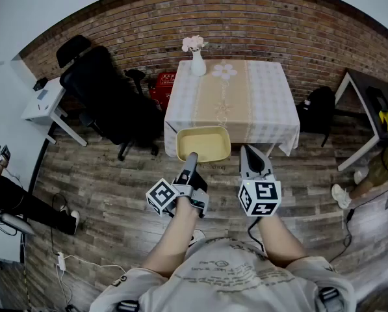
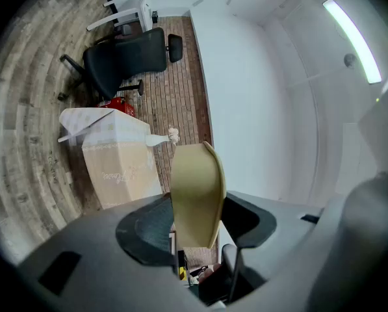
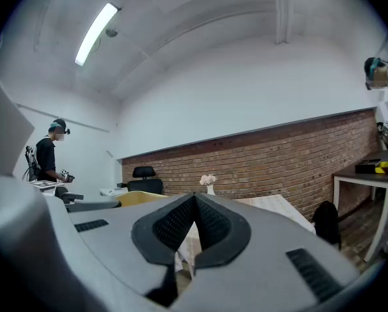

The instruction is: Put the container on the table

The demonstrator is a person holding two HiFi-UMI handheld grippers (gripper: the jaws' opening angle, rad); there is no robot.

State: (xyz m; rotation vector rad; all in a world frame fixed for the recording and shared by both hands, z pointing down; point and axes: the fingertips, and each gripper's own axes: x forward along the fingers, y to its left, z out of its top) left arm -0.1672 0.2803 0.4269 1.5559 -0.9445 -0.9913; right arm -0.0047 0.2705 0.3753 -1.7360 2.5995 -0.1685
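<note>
A pale yellow rectangular container (image 1: 204, 143) hangs in the air just in front of the near edge of the table (image 1: 265, 103), which wears a beige and white checked cloth. My left gripper (image 1: 190, 160) is shut on the container's near rim. In the left gripper view the container (image 2: 195, 194) stands edge-on between the jaws of the left gripper (image 2: 195, 225). To the container's right, my right gripper (image 1: 253, 156) is shut and holds nothing. In the right gripper view the right gripper (image 3: 195, 226) has its pads together, with the container's rim (image 3: 138, 199) to its left.
A white vase with pink flowers (image 1: 195, 56) stands at the table's far left corner. Left of the table are a black office chair (image 1: 106, 96), a red box (image 1: 161, 86) and a white desk (image 1: 44, 103). A black bag (image 1: 318, 109) and another desk (image 1: 375, 106) sit right. A person (image 3: 47, 155) stands far left.
</note>
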